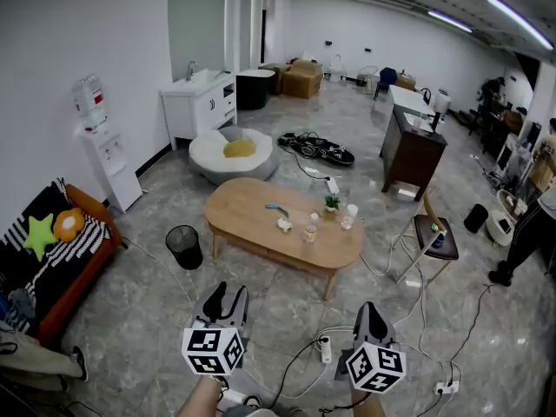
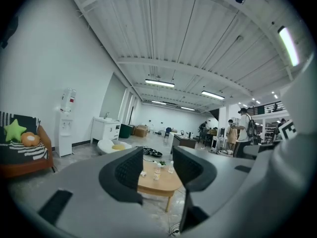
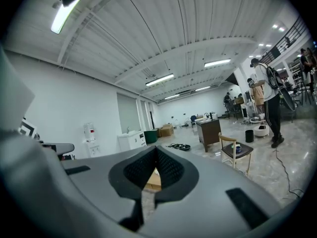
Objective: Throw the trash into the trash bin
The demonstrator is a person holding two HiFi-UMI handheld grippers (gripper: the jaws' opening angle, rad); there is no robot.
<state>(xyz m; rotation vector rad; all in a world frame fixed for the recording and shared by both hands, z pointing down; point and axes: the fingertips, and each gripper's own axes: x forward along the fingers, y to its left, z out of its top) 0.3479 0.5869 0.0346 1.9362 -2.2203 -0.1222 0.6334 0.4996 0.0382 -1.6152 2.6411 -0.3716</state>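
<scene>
Crumpled paper (image 1: 284,225) lies on the oval table (image 1: 243,211), well ahead of both tools. The left tool (image 1: 228,295), jaws apart and empty, looks nearer to it and to the mesh trash bin (image 1: 184,247) on the floor left of the table. The right tool (image 1: 368,313) is closed and empty.

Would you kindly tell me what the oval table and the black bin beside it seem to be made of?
Table: likely light wood, matte; even tan top, matching legs. Bin: possibly black metal mesh; its wall looks finely netted, though too small to confirm.
</scene>
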